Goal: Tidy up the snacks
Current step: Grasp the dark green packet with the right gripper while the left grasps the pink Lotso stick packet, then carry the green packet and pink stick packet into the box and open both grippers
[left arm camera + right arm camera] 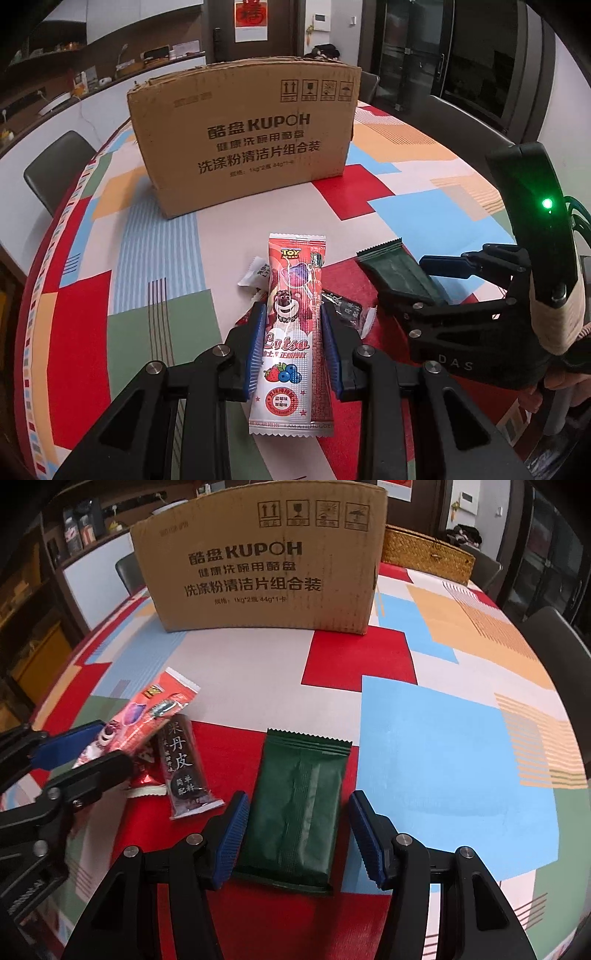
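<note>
My left tongs (pixel 293 354) are clamped on the pink Lotso packet (pixel 291 332), lifted off the pile. My right tongs (pixel 295 834) stand apart, straddling the green packet (pixel 295 812) on the table (pixel 461 738). Next, I think: close, then carry both to the box (pixel 258 565).

The right gripper (pixel 295 834) sits low over a flat dark green foil snack packet (pixel 295 808), blue ribbed pads either side. The left pad touches the packet's edge; the right one stands a bit off, so it's not clamped. Off to the left, the left gripper (pixel 79 753) pinches a long pink-red Lotso candy wrapper (pixel 147 716), tilted up off the colourful patchwork tablecloth (pixel 443 746). Beside it lies a dark brown fruit-leather bar (pixel 184 768) and a small red wrapper (pixel 146 771). A big brown cardboard box (pixel 266 561) stands behind, woven straw basket (pixel 424 555) past it.
</note>
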Motion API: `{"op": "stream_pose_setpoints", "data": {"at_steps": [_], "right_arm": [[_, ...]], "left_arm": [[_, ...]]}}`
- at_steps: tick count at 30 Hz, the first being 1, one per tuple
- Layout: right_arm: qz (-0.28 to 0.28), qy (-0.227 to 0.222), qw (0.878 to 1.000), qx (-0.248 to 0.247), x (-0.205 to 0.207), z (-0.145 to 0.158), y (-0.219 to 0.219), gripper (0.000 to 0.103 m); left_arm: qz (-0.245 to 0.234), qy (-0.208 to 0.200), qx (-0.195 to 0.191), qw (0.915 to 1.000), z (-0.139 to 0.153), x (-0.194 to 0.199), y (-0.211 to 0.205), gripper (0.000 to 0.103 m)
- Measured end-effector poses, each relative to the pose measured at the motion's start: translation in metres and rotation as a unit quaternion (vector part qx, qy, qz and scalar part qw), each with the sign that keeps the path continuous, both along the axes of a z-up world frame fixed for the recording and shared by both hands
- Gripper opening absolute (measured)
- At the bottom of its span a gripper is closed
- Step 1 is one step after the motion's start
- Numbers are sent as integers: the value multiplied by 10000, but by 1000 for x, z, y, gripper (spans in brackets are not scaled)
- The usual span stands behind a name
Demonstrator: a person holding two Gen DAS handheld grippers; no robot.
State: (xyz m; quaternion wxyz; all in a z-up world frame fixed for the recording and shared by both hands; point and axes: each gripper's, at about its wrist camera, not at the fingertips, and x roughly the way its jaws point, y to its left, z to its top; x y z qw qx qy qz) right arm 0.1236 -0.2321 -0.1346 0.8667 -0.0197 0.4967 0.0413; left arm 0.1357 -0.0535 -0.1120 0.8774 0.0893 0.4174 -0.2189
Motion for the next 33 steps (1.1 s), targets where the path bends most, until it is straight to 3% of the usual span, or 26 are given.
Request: {"op": "stream_pose_setpoints", "data": {"at_steps": [3, 5, 16, 33], "right_arm": [[-16, -15, 10000, -25, 1, 1, 1, 55], [-22, -39, 10000, -14, 1, 1, 1, 47], [-5, -236, 9997, 56, -5, 16, 0, 45], [78, -1262, 9916, 271, 6, 93, 0, 45]], "left_arm": [[54, 0, -38, 10000, 1, 0, 1, 30], [64, -9, -53, 10000, 2, -1, 2, 30], [129, -176, -173, 9996, 18, -8, 3, 30], [313, -1069, -413, 9929, 92, 8, 14, 30]]}}
